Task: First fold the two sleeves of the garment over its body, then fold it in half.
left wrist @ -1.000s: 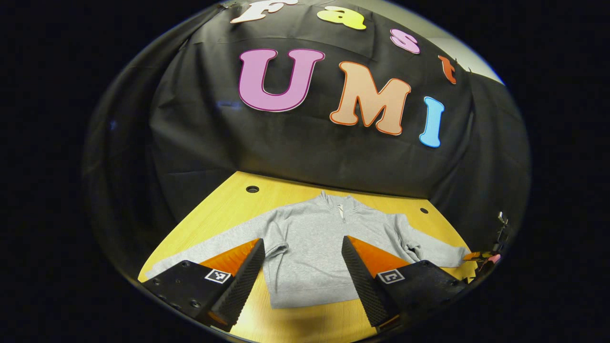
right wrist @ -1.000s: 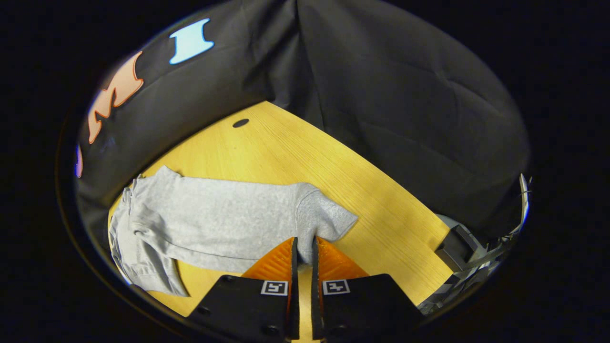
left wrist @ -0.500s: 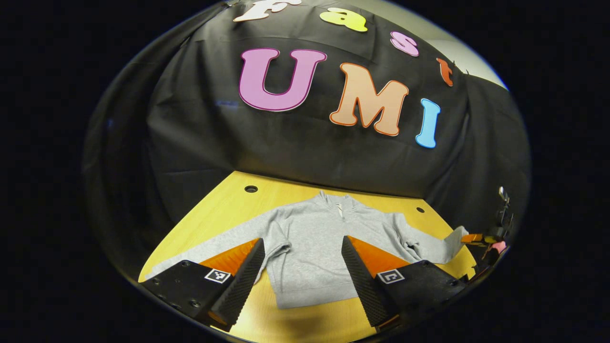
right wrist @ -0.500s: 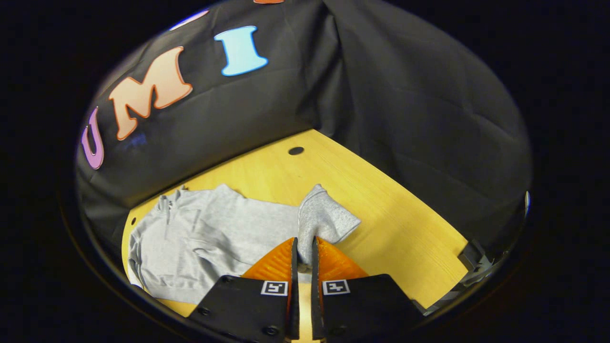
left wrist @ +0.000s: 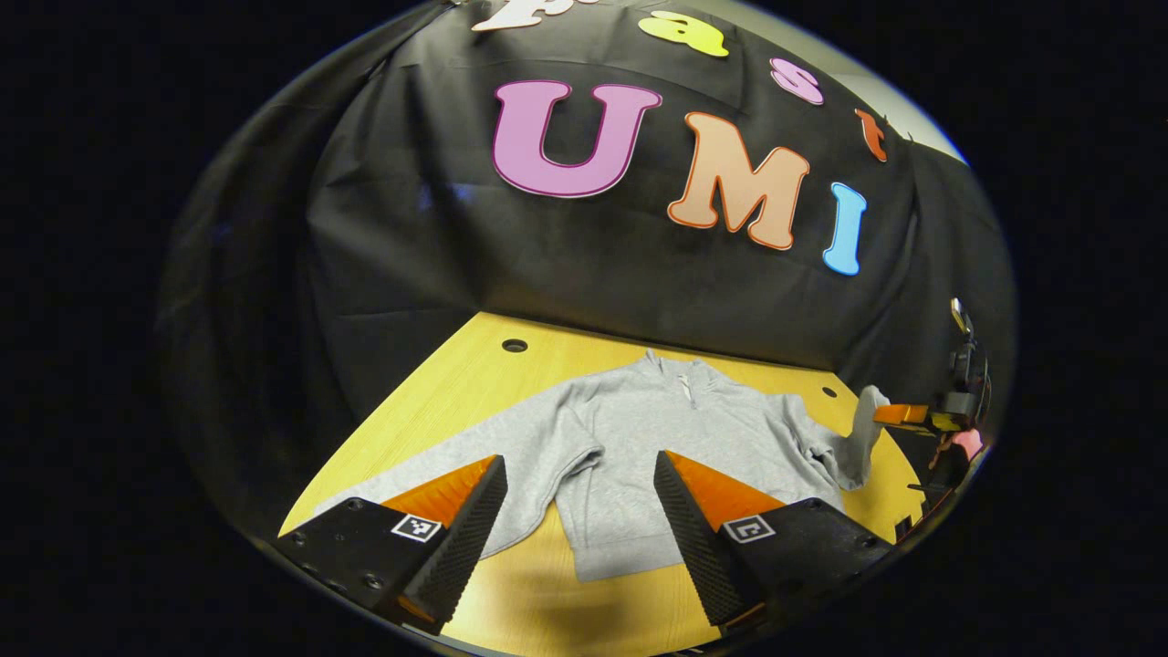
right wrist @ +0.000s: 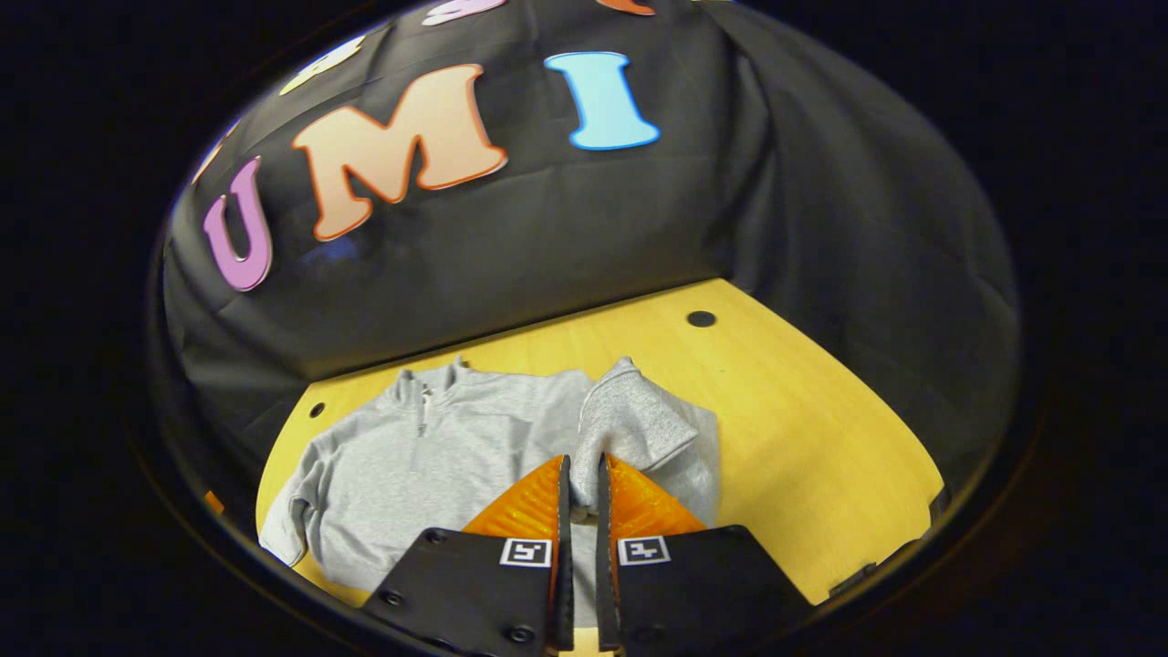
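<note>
Scene: As the right gripper (right wrist: 580,474) pinches the sleeve (right wrist: 630,424) above the sweater (right wrist: 438,456), left gripper (left wrist: 579,479) hangs open.
Risk: cuff could slip, spoiling the fold.

black cloth wall (left wrist: 584,265), yellow wooden table (right wrist: 803,438)
</note>
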A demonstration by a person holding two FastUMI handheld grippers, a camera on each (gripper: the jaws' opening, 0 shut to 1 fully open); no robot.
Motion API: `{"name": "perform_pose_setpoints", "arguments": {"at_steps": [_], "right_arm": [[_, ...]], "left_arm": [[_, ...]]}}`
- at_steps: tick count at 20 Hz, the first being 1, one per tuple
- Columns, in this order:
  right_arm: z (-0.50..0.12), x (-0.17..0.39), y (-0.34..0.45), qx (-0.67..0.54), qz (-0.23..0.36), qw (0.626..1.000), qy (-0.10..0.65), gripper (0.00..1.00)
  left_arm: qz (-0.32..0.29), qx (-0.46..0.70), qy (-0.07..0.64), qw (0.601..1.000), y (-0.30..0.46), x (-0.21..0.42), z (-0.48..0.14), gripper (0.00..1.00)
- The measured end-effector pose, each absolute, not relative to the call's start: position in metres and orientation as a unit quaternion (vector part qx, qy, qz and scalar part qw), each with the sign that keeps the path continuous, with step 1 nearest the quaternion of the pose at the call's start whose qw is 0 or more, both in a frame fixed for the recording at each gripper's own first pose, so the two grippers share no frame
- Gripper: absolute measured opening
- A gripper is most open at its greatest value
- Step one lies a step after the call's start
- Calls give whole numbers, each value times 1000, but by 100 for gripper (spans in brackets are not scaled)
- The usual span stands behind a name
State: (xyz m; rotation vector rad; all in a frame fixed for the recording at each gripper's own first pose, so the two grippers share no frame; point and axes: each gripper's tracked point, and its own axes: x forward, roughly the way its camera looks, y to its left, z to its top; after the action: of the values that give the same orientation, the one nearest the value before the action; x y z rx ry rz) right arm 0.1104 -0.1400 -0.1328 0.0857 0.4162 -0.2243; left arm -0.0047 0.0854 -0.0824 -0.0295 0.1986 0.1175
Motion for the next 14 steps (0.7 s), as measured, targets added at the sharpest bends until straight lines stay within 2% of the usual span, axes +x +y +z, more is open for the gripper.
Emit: {"name": "perform_pose_setpoints", "arguments": {"at_steps": [7,14], "right_arm": [[-125,152,11,21,17,979,203,12],[-155,171,138,16,108,969,222,12]], "left_arm": [[85,-28,121,989,122,-28,-103,95],[137,-61,142,979,170,-56,-132,95]]}}
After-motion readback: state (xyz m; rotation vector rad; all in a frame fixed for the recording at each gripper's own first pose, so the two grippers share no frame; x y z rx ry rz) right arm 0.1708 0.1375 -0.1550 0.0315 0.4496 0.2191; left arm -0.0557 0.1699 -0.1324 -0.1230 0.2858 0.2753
